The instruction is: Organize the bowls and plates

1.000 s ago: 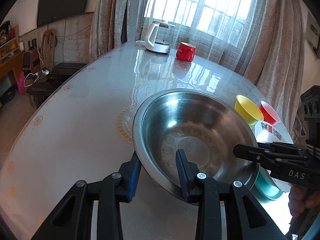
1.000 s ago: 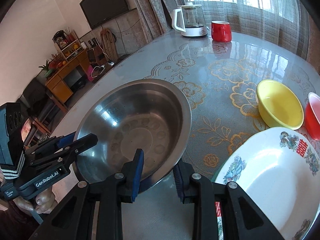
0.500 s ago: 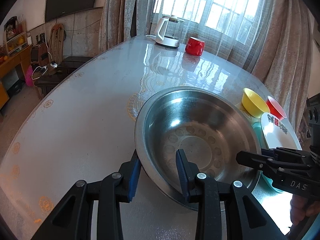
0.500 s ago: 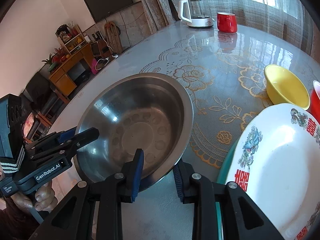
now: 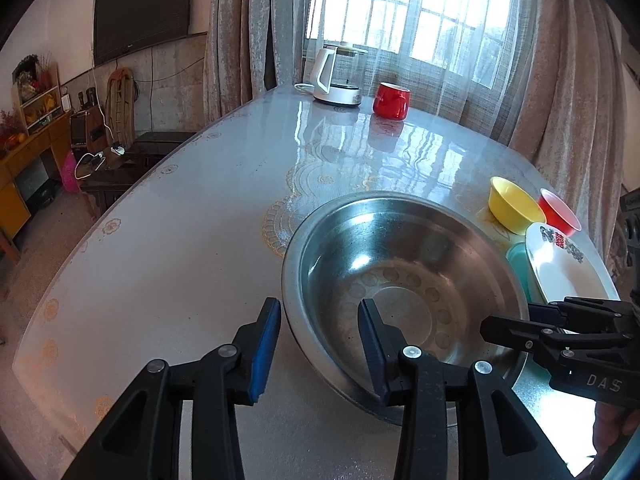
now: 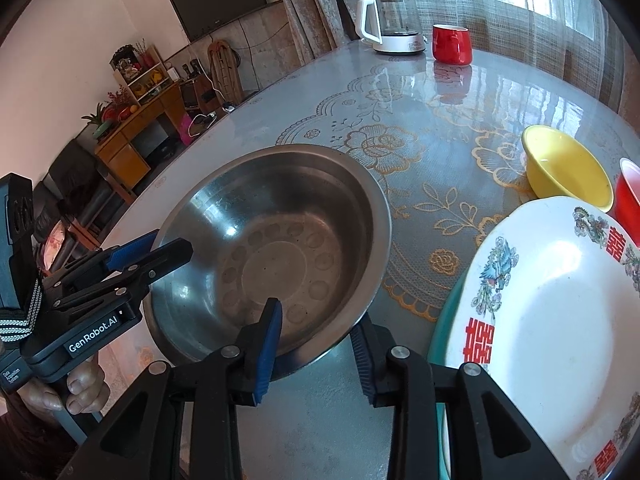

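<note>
A big steel bowl (image 5: 404, 280) sits on the table (image 5: 180, 240), close to the near edge. Both grippers are at its rim.

The left gripper (image 5: 318, 344) has its jaws on each side of the near rim. One finger is outside the bowl and one is inside. The jaws have just been opening. There is a gap between the pads and the rim, so they are not squeezing it. In the right view, this gripper (image 6: 160, 248) shows at the bowl's (image 6: 272, 248) left side, with a hand (image 6: 72, 388) around its handle.

The right gripper (image 6: 316, 336) is also across the rim, one finger inside the bowl and one outside. Its jaws have just been opening too. They stand apart and do not seem to pinch the rim. In the left view, it (image 5: 508, 320) reaches in from the right.

To the right of the bowl is a white plate (image 6: 552, 320) with red signs and a bird painted on it. It lies on top of a teal dish (image 6: 438, 328), just beside the bowl. Past the plate stand a yellow bowl (image 6: 568, 164) and a red bowl (image 6: 628, 196), close to each other.

At the far end of the table, near the window, are a white kettle (image 5: 336, 80) and a red mug (image 5: 392, 100).
</note>
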